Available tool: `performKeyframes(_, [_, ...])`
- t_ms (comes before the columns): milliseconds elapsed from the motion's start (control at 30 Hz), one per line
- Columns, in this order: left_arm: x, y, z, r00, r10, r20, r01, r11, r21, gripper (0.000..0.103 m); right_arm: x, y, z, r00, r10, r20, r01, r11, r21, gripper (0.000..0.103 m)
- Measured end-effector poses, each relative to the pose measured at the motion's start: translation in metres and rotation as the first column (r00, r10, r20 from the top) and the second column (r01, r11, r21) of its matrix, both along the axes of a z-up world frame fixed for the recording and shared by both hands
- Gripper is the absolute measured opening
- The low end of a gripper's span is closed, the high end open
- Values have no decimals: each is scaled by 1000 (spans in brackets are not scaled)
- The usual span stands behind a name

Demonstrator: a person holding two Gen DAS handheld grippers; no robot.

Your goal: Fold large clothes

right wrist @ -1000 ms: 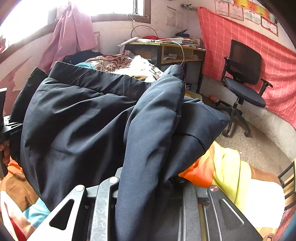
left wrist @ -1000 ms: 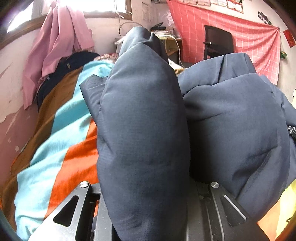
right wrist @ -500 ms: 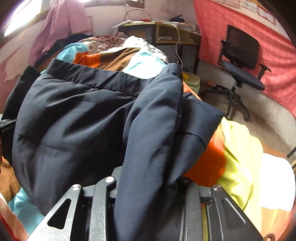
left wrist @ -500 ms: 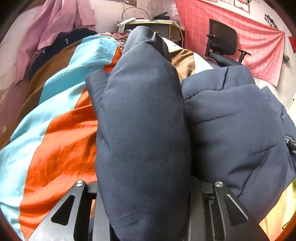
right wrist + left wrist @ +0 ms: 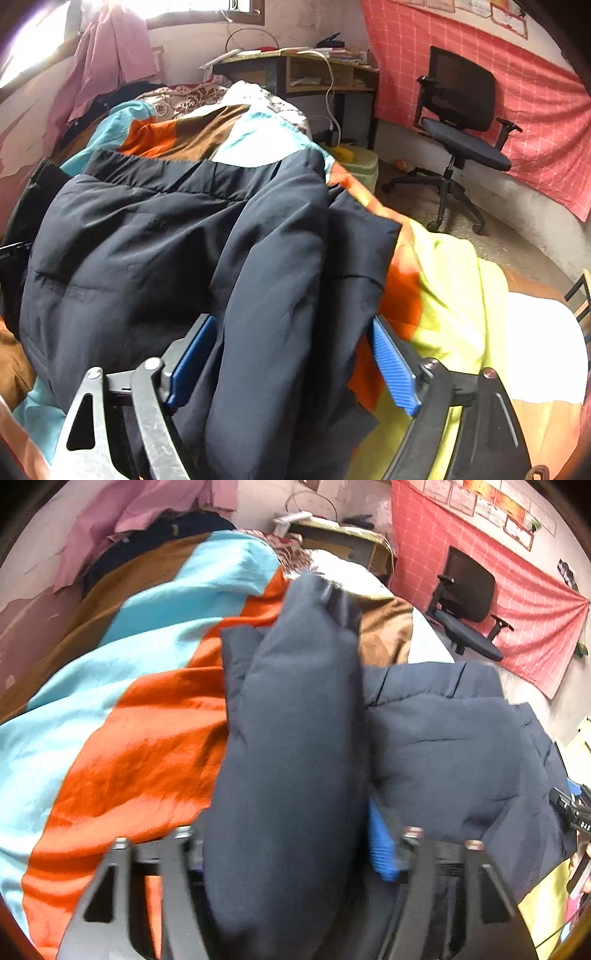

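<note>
The jacket [image 5: 155, 236] lies spread on the bed [image 5: 122, 746], its dark padded body between the two grippers, with a thick roll of it running straight away from each camera toward the far end of the bed. In the left wrist view one such roll, probably a sleeve [image 5: 295, 738], sits between the jaws of the left gripper [image 5: 295, 849], its long axis in line with the fingers; the jaws stand apart, a blue pad [image 5: 382, 849] clear of the cloth on one side, so the hold looks slack or let go. The right gripper [image 5: 291, 354] is likewise spread, both blue pads showing, with a fold of the jacket lying loosely between them. The body lies to the right of the left gripper and to the left of the right one, so either could reach it. Beyond the bed's far end stand a desk [image 5: 295, 66] and a chair [image 5: 461, 122].
</note>
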State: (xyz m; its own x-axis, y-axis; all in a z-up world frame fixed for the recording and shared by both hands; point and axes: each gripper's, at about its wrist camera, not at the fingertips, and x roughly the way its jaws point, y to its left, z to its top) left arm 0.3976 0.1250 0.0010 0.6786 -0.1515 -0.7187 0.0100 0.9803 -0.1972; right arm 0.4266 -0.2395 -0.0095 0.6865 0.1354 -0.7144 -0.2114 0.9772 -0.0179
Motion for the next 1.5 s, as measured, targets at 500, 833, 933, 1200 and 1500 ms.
performKeyframes(500, [-50,-4,34,989,49,139,-46,998,-31,94,-34,9,21,993,-44,108,49,998,-38,103])
performKeyframes(833, [-98,-34,62,968,8,250,-8,1000,1,96,-74,21,48,981,-42,190,35,998,42,103])
performKeyframes(933, [-111,-42,67,963,1,271,-5,1000,15,96,-88,25,55,977,-48,210,34,997,69,103])
performKeyframes(1200, [-148,-67,79,940,-26,339,10,999,48,98,-126,35,66,963,-59,261,30,993,115,103])
performKeyframes(1500, [-186,-88,78,919,-81,387,58,996,70,100,-174,46,72,948,-50,313,2,989,150,103])
